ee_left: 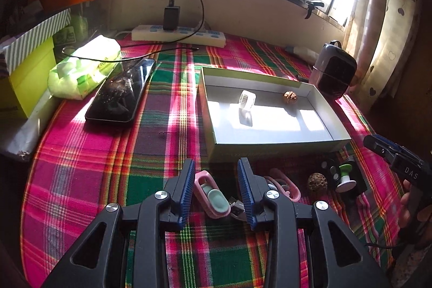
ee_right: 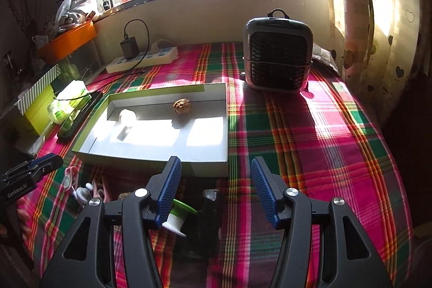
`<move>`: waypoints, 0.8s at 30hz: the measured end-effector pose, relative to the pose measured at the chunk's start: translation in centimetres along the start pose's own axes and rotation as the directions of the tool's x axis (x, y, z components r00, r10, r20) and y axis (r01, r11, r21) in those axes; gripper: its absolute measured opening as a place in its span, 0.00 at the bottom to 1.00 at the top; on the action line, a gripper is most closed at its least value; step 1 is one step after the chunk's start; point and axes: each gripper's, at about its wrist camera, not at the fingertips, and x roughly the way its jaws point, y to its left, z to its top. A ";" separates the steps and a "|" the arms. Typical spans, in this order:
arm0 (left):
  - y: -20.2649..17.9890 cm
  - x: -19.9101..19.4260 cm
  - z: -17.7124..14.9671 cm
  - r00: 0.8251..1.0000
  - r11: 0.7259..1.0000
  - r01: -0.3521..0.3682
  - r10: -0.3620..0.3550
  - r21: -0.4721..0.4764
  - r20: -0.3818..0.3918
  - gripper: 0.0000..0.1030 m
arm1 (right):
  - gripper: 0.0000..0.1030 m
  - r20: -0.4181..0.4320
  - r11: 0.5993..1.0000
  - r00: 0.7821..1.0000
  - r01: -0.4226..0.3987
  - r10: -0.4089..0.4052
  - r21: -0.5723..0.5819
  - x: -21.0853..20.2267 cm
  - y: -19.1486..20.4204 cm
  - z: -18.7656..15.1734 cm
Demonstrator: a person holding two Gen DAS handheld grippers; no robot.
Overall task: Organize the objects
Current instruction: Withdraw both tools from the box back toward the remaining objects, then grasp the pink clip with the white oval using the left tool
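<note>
Here, a plaid cloth is covering the table, and the shallow box is sitting near its middle, holding a white roll and a walnut toward its far wall. A fan heater is standing by the far right corner, a phone lying toward the left edge. The left gripper is hanging with its jaws apart around a pink clip at the near edge. The right gripper is gaping wide, empty, over a green-and-white spool and a black block. A second walnut is lying beside them.
</note>
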 end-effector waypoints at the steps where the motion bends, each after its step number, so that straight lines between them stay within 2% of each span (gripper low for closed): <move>1: 0.0 0.0 -0.3 1.000 1.000 0.004 -0.004 -0.003 -0.004 0.30 | 0.54 0.000 1.000 1.000 0.003 -0.003 0.002 -0.1 0.0 -0.2; 6: -0.2 0.6 -1.3 0.999 1.000 0.002 -0.003 -0.007 -0.042 0.30 | 0.54 -0.004 1.000 1.000 0.001 -0.001 0.022 -0.4 -0.5 -1.4; 11: -0.2 1.1 -1.6 0.998 1.000 -0.031 0.030 -0.006 -0.052 0.31 | 0.54 -0.006 0.999 1.000 0.009 -0.009 0.036 -0.6 -0.8 -1.9; 24: 0.7 2.5 -1.9 0.994 0.998 -0.060 0.057 -0.029 -0.089 0.31 | 0.54 -0.031 0.999 0.999 0.027 -0.026 0.046 -0.3 -1.3 -2.6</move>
